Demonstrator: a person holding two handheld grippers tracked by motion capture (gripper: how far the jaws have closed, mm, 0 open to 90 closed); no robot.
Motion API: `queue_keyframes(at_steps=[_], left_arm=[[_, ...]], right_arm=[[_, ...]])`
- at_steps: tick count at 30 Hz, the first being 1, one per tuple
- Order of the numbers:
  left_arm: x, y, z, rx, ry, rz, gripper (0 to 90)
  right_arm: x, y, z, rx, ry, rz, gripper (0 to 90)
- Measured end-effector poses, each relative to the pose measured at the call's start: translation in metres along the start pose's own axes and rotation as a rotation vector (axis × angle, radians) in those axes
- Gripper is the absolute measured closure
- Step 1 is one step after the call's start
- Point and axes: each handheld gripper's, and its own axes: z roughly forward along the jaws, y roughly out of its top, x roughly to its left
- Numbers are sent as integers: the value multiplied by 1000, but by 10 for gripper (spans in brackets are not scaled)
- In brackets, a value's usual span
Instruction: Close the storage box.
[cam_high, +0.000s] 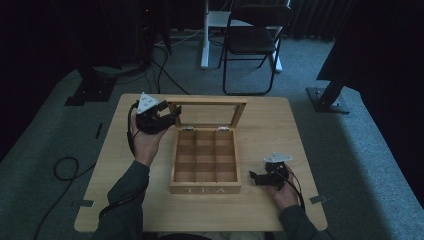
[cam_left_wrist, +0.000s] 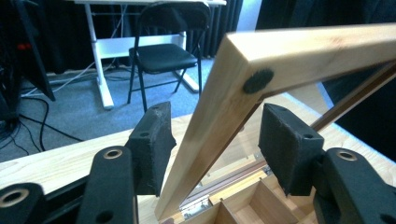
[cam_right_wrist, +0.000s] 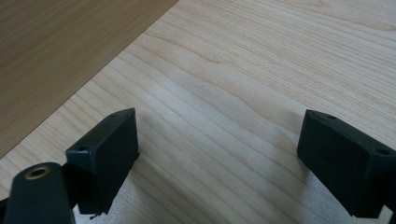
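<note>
Wooden lid frame (cam_left_wrist: 224, 116) of the tea box (cam_high: 205, 161) is standing raised between the left tool's (cam_left_wrist: 217, 149) spread jaws.
Mid-desk (cam_high: 260, 125) the box is sitting open; the right tool (cam_high: 260, 178) is resting beside it, jaws gaping over bare wood.

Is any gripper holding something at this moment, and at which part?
The left gripper has the tea box lid between its jaws at the frame's corner, but a gap shows, so no firm hold. The right gripper is open over the table, holding nothing.

Wooden tea box (cam_high: 205, 188) mid-table, compartments empty; glass lid (cam_high: 209, 114) raised upright at rear.
</note>
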Motion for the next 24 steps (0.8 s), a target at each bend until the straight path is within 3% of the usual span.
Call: queue_keyframes(at_steps=[3, 8, 11, 24], left_arm=[[-1, -1, -4, -5, 1, 3, 474], [-5, -1, -10, -6, 2, 17, 573], [-5, -1, -13, -8, 0, 5, 594], [-6, -7, -19, 11, -37, -33, 560]], right_arm=[[0, 0, 0, 0, 0, 0, 121], [0, 0, 0, 0, 0, 2, 122], [0, 0, 0, 0, 0, 1, 121], [0, 0, 0, 0, -1, 0, 121]])
